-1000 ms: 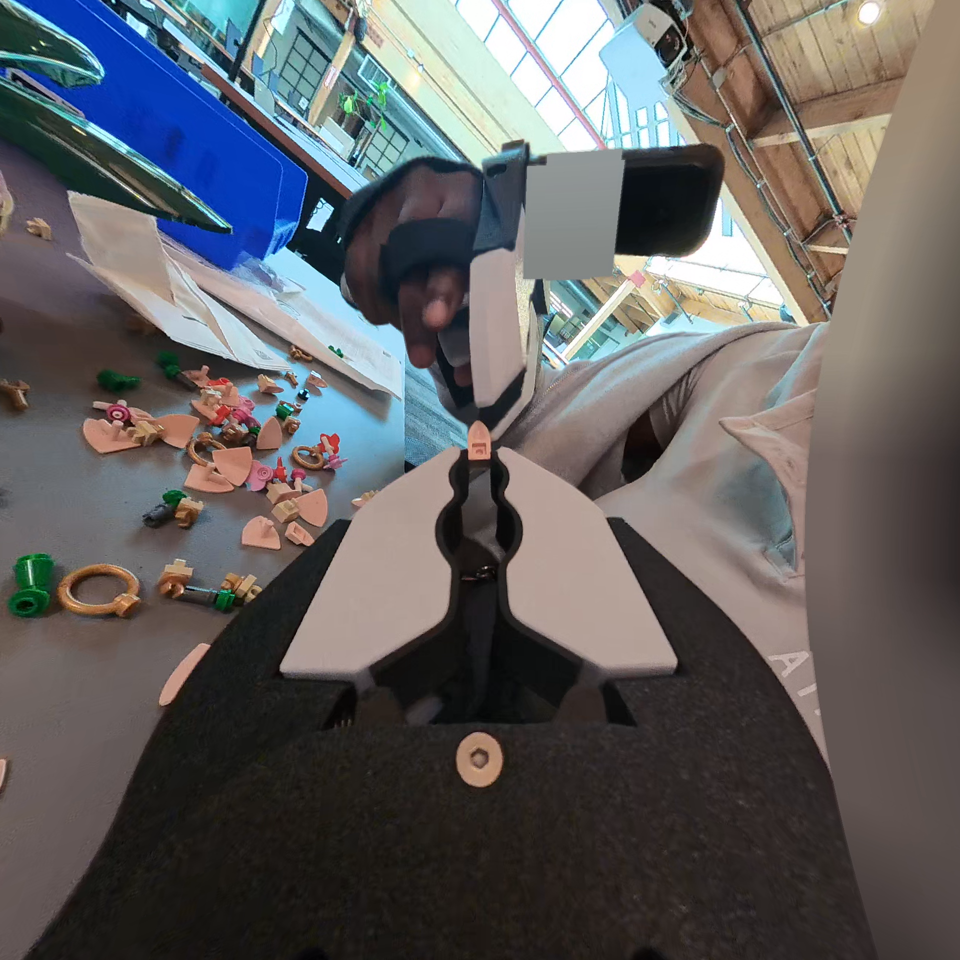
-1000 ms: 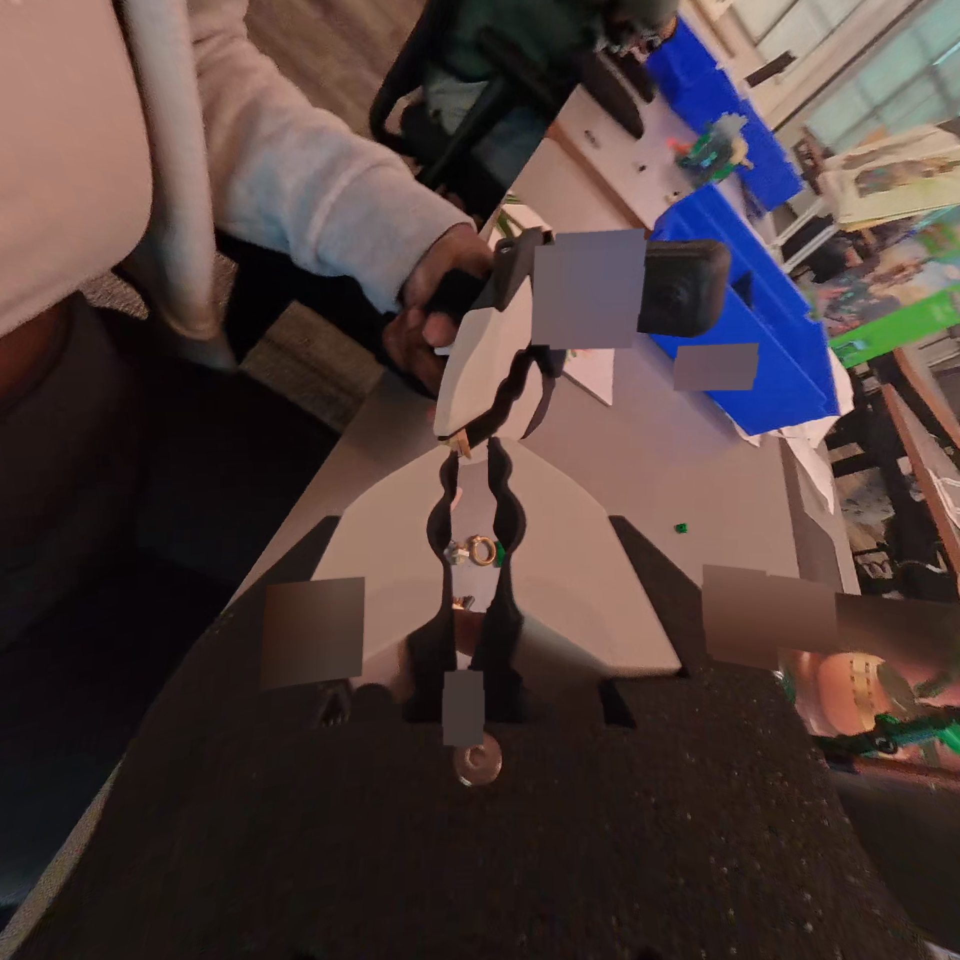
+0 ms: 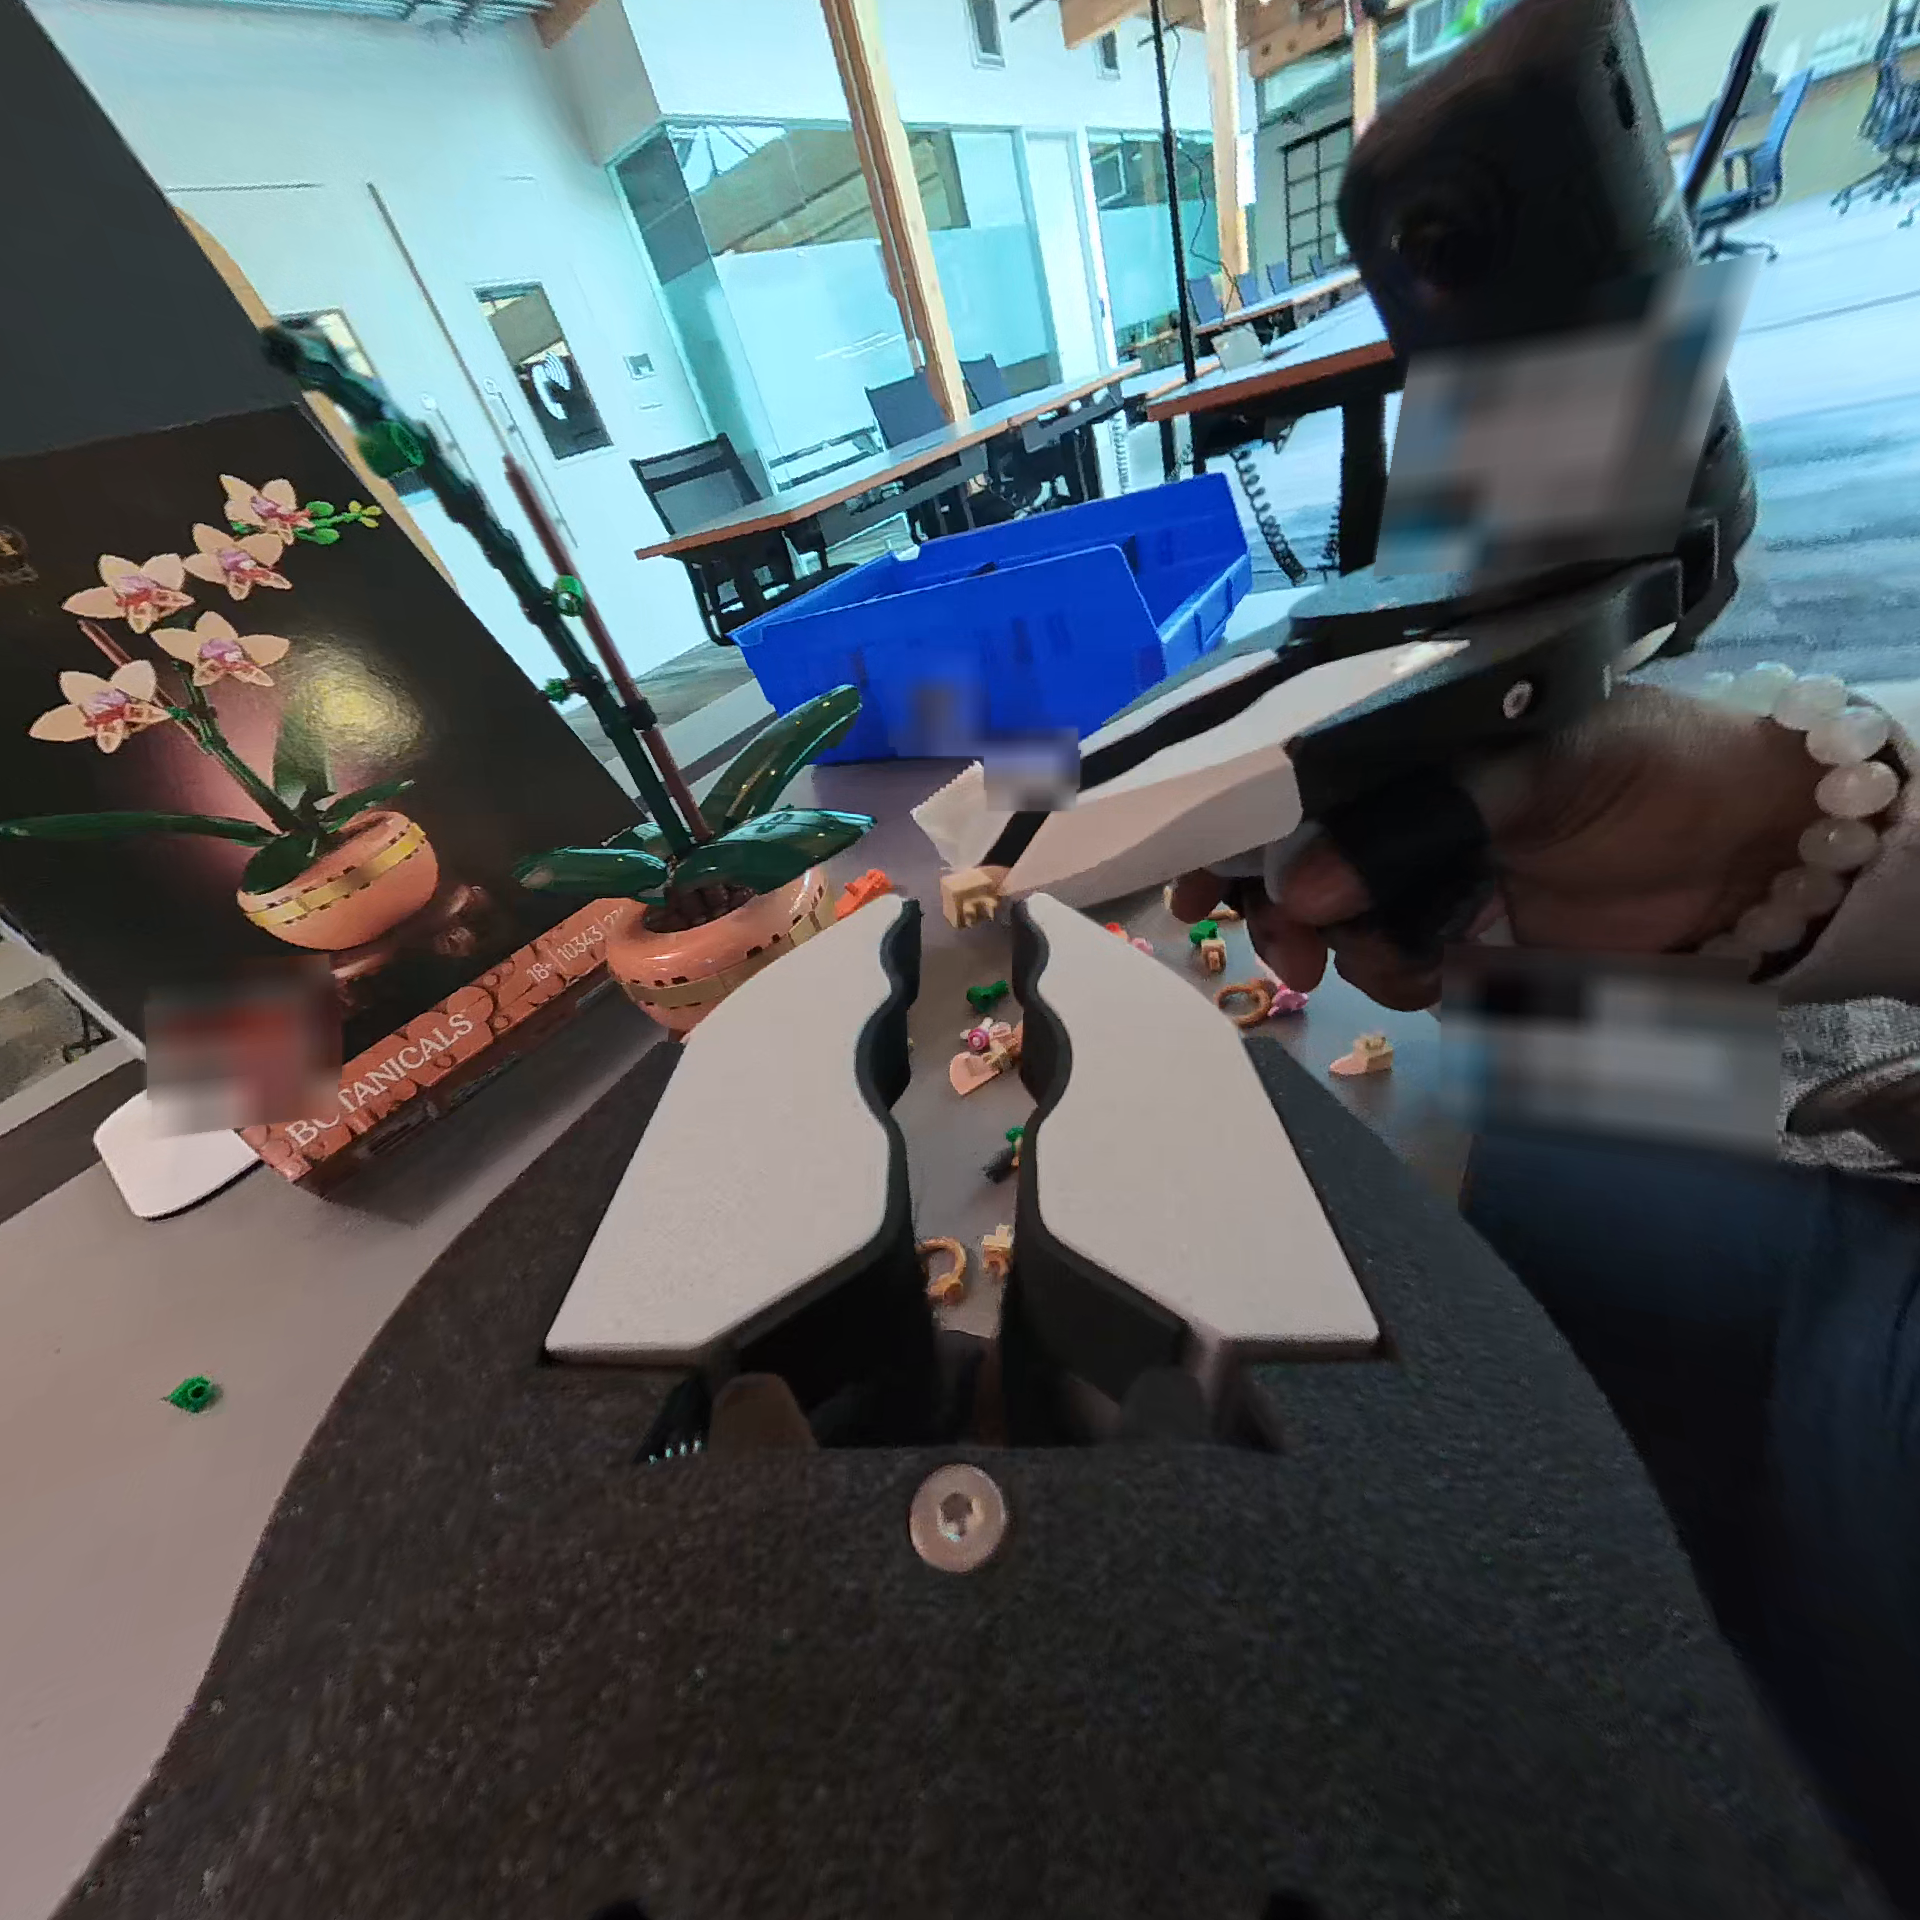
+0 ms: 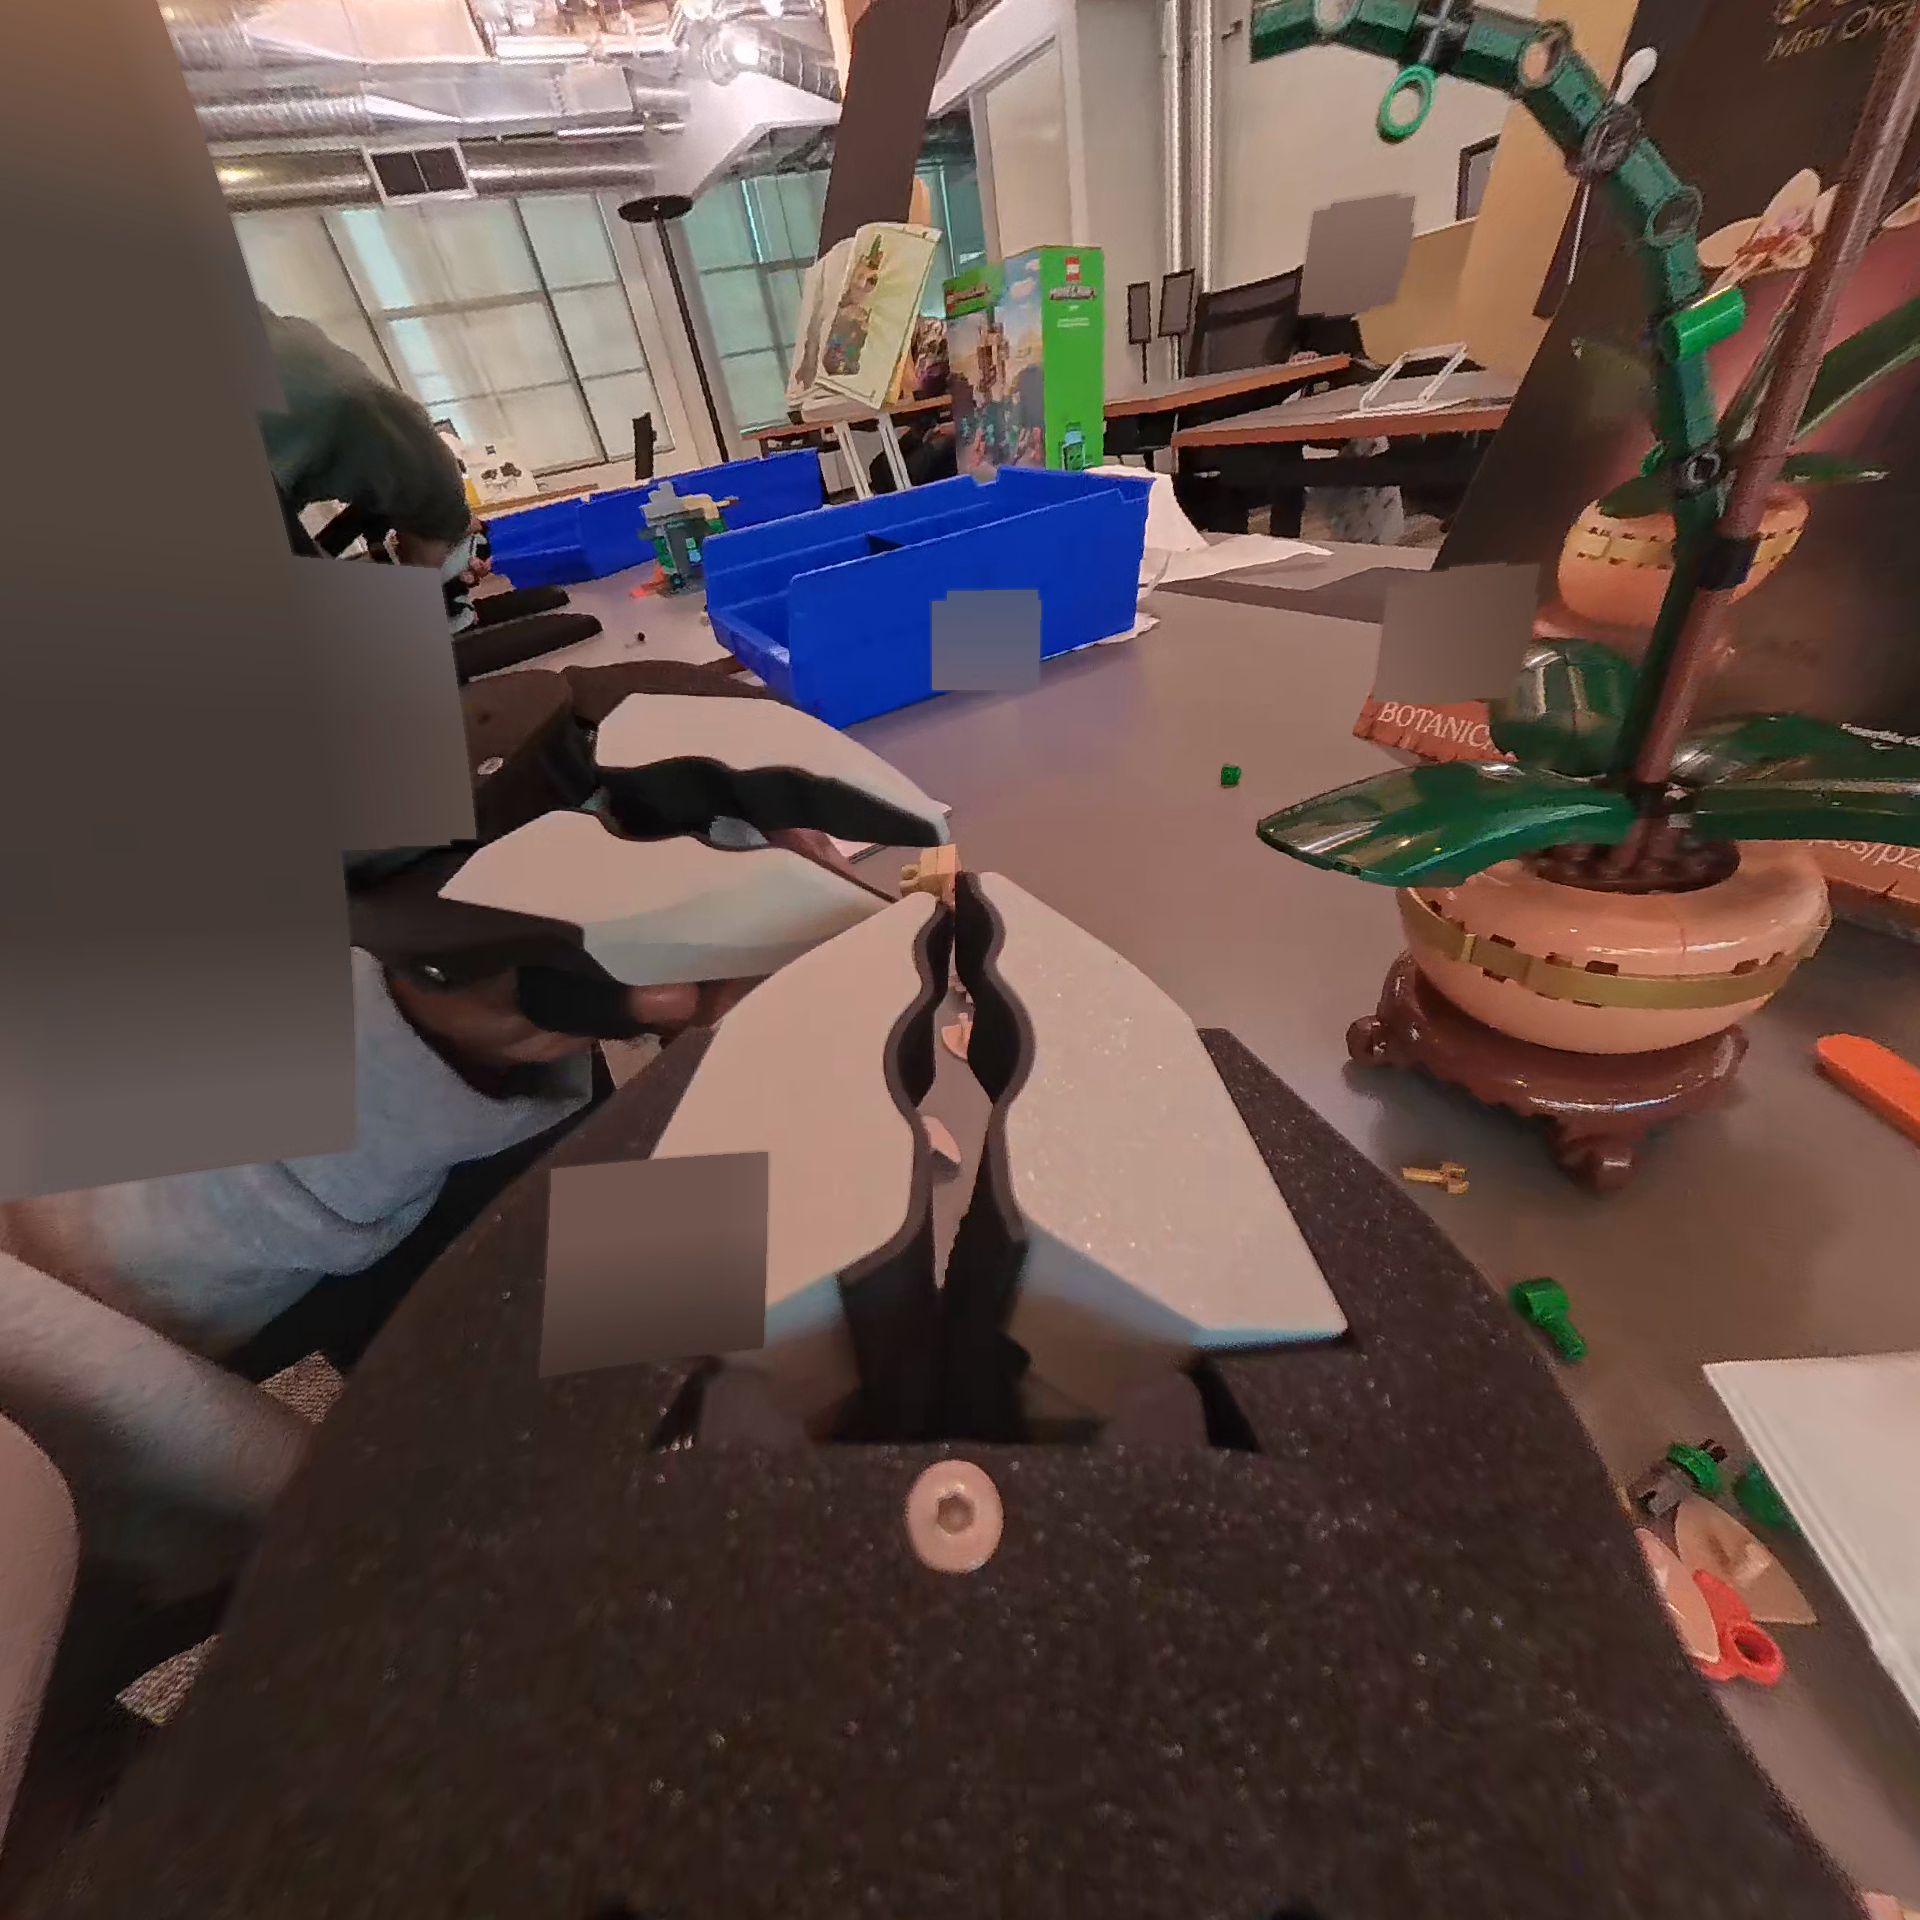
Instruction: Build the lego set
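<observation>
The build is well along: a peach brick-built pot with dark green leaves and a bare green stem stands just left of the left gripper, while loose pink, tan and green pieces lie scattered beneath. No blooms are mounted yet. The left gripper stands slightly parted and empty; the right gripper pinches a small tan connector piece at its tips.

- Left wrist view sits right behind its own gripper's fingers, low over the grey table, facing the orchid model and blue bin.
- Right wrist view is just as close and low, with the orchid model on its right.
- Both catch the same tan piece, bin and set box.
</observation>
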Available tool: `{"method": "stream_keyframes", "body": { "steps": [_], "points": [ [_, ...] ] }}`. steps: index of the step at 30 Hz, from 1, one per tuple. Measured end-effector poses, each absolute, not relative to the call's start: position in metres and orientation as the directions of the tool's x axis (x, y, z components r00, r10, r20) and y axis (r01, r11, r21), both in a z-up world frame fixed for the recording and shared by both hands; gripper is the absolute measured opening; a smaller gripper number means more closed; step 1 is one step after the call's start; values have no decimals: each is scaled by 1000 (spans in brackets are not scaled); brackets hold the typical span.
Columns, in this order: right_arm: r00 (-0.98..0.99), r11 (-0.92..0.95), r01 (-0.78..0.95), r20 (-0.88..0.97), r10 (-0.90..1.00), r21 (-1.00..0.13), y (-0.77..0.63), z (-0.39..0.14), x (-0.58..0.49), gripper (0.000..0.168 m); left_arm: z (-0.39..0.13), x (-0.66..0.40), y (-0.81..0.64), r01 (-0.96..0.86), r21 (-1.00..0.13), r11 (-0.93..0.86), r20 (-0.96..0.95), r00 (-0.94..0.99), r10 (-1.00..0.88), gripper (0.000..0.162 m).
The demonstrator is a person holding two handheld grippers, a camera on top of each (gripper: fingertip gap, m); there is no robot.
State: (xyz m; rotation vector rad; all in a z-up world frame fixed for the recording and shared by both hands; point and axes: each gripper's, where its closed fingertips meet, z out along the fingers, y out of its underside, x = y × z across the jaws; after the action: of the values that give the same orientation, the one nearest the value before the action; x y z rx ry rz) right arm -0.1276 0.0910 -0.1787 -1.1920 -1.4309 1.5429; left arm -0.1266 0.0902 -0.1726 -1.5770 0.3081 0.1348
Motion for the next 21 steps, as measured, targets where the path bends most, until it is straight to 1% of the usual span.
{"method": "stream_keyframes", "body": {
  "steps": [2,6,9,15,17,18,19,21],
  "points": [
    [-329,-128,99,-154,932,-987,90,-180,-127,0,-174,-127,91,-294,-956,-12,-291,950,-108,15],
    [-338,-109,119,-143,930,-987,89,-184,-127,0,-177,-123,90,-295,-955,-12,-291,946,-143,7],
    [-371,-76,136,-122,920,-988,87,-186,-124,0,-177,-120,88,-293,-956,-3,-287,941,-177,6],
    [-554,167,108,80,829,-980,79,-181,-111,0,-174,-107,79,-110,-994,-2,-102,930,-353,6],
    [-589,259,104,150,794,-960,79,-181,-109,0,-175,-103,76,-76,-997,-13,-64,914,-400,5],
    [-593,286,87,181,784,-954,81,-178,-109,0,-175,-100,74,-63,-998,-11,-52,901,-431,0],
    [-593,285,66,192,782,-956,83,-173,-109,0,-174,-97,73,-49,-999,-10,-39,892,-450,0],
    [-621,315,83,198,758,-945,81,-174,-107,0,-168,-104,75,-39,-999,28,-48,913,-405,0]
  ]
}}
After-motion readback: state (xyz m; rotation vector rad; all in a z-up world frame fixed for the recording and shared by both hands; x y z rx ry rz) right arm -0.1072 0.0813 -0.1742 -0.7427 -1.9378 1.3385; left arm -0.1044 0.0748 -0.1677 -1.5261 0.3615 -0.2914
